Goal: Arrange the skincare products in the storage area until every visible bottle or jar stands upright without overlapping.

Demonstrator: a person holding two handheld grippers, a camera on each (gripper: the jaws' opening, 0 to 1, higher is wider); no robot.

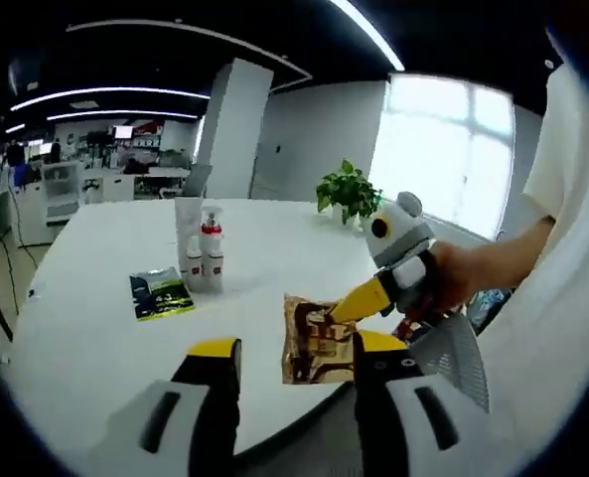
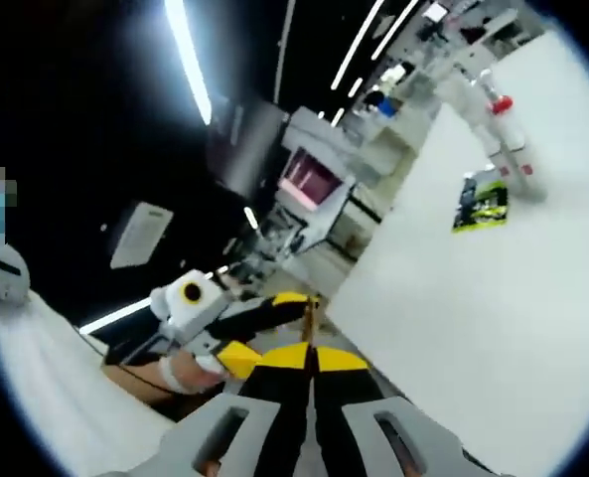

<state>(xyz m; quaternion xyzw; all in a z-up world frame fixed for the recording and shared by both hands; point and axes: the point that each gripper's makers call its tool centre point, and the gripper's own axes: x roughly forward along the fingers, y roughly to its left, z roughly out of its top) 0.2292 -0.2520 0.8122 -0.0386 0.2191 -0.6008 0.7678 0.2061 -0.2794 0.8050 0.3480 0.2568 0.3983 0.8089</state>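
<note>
Here the round white desk [image 1: 105, 328] carries a small upright cluster near its middle: a tall white tube [image 1: 188, 227], a white pump bottle with a red collar [image 1: 212, 248] and a smaller white bottle [image 1: 194, 264], with a flat green-and-black sachet [image 1: 160, 293] lying just beside them. The left tongs [image 1: 289, 373] stand open over the desk's near edge. The right tongs [image 1: 352, 316] are pinched on a shiny brown-and-gold foil packet [image 1: 314, 343]; in the right gripper view their jaws meet with only a thin slit between.

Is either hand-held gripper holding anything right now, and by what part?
The right hand-held gripper pinches the brown sachet by its right edge. The left hand-held gripper is open, holding nothing.
</note>
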